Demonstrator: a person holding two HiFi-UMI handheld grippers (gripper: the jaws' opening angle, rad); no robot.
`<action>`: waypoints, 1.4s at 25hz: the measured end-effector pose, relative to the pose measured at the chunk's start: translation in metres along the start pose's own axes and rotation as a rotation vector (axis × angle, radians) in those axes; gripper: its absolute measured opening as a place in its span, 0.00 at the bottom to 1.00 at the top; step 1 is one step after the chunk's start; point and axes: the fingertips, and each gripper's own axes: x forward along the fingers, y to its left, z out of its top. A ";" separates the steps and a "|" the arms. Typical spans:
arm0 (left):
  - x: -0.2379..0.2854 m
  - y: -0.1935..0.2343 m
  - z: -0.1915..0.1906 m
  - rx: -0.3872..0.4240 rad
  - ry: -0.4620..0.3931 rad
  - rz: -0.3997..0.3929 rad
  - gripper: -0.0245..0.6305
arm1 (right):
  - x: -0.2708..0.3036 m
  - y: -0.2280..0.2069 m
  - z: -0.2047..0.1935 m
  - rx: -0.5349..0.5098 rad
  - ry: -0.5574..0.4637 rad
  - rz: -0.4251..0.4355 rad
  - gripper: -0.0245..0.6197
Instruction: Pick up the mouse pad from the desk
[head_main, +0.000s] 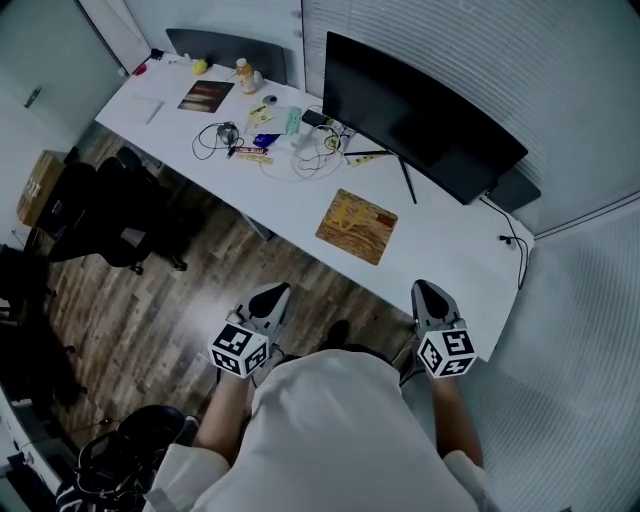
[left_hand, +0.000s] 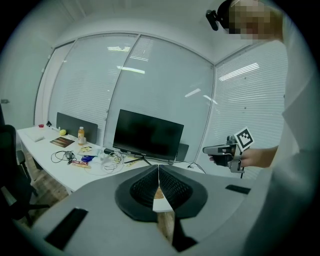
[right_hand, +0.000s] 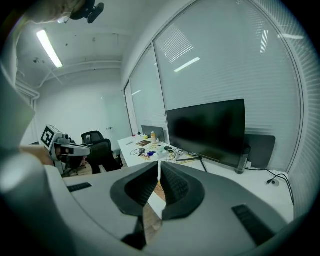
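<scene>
Two grippers show at the bottom of the head view, one in each hand of a person in a white shirt (head_main: 340, 430). The left gripper (head_main: 270, 296) has its jaws pressed together with nothing between them. The right gripper (head_main: 430, 292) has its jaws pressed together too and holds nothing. Both point toward the monitor (head_main: 420, 115). They hang over the wood floor (head_main: 170, 310), on the near side of the desk (head_main: 450, 255), and do not touch it.

The desk is long and white. The monitor is big and black with a dark screen, and it stands at the back of the desk. Right behind the monitor is a wall of white blinds (head_main: 480, 40).

The mouse pad (head_main: 357, 226) is yellow-brown. It lies flat on the desk just in front of the monitor's thin stand (head_main: 405, 180). It sits between the monitor and the grippers, well apart from both of them.

To the left of the monitor in the head view lies a messy pile of cables (head_main: 305, 160) with some small things in it. Farther from the monitor that way are an orange bottle (head_main: 244, 75), a dark booklet (head_main: 206, 96), a small yellow thing (head_main: 199, 66) and a white sheet of paper (head_main: 140, 108). A grey panel (head_main: 225, 48) stands behind that far end. On the other side of the monitor a black cord (head_main: 515, 245) runs off the desk's edge.

A black office chair (head_main: 110, 225) stands on the floor far to the left of the monitor, and a brown cardboard box (head_main: 38, 188) sits past it.
</scene>
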 end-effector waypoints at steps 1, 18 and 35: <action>0.006 -0.002 0.002 0.002 0.000 0.002 0.07 | 0.003 -0.006 0.001 0.000 0.003 0.008 0.10; 0.074 -0.008 0.019 0.022 0.033 0.003 0.07 | 0.040 -0.052 0.000 0.017 0.056 0.067 0.10; 0.142 0.064 0.041 0.055 0.103 -0.163 0.07 | 0.098 -0.055 0.014 0.077 0.089 -0.062 0.10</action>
